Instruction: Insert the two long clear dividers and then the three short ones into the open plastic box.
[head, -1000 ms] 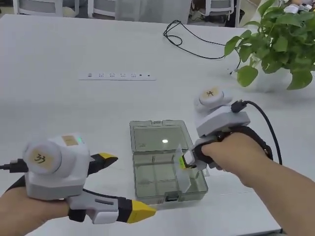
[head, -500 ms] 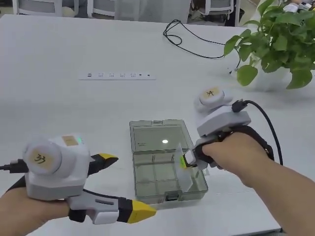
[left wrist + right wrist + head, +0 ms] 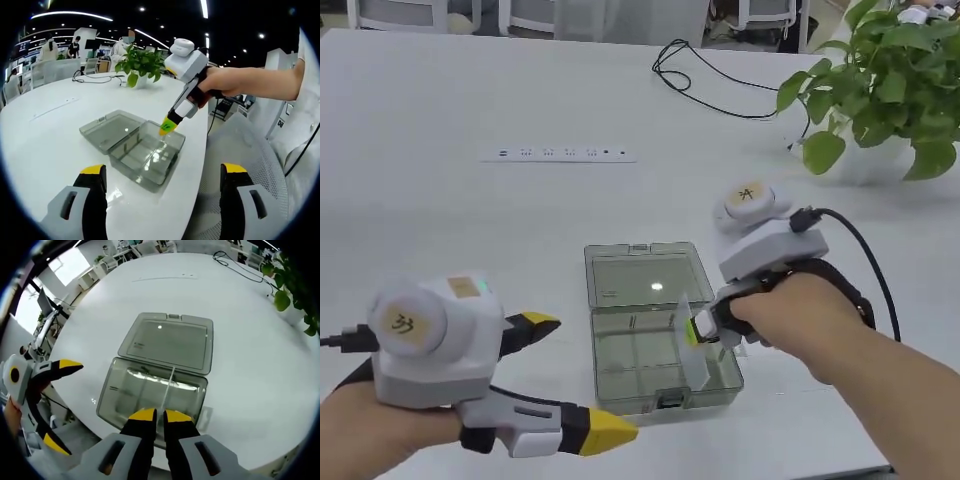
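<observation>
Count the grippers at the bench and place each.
2. The left gripper is open, to the left of the plastic box. The right gripper is over the box's right end, fingers shut on a clear divider upright in the box.

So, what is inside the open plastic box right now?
A clear divider stands upright in the plastic box, pinched by the shut right gripper. A second clear strip seems to cross the box lengthwise. The gripper and the hand cover the box's right edge.
</observation>
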### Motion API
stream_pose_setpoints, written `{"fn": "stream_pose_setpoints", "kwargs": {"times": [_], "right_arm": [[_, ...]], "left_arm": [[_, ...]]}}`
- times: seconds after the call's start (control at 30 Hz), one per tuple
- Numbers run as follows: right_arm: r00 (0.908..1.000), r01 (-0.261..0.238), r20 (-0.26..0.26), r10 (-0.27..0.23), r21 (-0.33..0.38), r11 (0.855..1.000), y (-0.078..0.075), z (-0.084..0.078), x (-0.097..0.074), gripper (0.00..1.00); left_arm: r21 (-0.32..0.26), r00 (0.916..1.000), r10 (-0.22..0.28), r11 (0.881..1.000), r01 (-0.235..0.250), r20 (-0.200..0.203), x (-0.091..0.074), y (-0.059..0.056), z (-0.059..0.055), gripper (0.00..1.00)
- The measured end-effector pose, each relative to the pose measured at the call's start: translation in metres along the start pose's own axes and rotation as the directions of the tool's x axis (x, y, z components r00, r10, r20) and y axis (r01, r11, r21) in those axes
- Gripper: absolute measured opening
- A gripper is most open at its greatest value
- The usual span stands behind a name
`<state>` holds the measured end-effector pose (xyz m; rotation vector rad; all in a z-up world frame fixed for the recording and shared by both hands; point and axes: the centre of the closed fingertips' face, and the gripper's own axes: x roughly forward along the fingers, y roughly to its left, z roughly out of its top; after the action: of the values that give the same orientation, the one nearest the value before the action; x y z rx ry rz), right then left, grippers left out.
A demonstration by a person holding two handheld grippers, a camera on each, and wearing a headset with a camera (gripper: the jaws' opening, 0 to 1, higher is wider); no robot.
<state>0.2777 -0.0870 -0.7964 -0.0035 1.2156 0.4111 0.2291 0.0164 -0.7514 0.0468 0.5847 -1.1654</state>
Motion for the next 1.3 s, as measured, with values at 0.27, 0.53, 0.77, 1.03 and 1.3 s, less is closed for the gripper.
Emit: {"fn": "stream_pose_setpoints", "kwargs": {"times": [0.27,0.53,0.77,1.03,1.3], "right_arm": [[0.9995,-0.031,0.005,0.031,0.011,0.999,0.0,-0.004,0.008,0.08],[0.9985,-0.054,0.009,0.054,0.018,0.998,0.0,-0.007,0.016,0.08],[0.9974,-0.072,0.014,0.071,0.019,0.997,0.0,-0.009,0.018,0.09],[0.9947,-0.099,0.029,0.098,0.02,0.995,0.001,-0.008,0.017,0.09],[0.9884,-0.137,0.067,0.137,0.001,0.991,0.001,-0.007,0.012,0.13]], "left_arm": [[-0.002,1.0,0.002,1.0,-0.002,-0.005,0.0,-0.001,-0.002,0.97],[-0.005,0.9999,0.01,1.0,-0.01,-0.007,-0.001,0.0,-0.002,0.96],[-0.011,0.9998,0.018,1.0,-0.018,-0.006,-0.002,0.001,-0.002,0.96],[-0.014,0.9995,0.031,0.999,-0.031,-0.006,-0.004,0.002,-0.001,0.96],[-0.019,0.999,0.043,0.999,-0.043,-0.008,-0.006,0.001,-0.001,0.96]]}}
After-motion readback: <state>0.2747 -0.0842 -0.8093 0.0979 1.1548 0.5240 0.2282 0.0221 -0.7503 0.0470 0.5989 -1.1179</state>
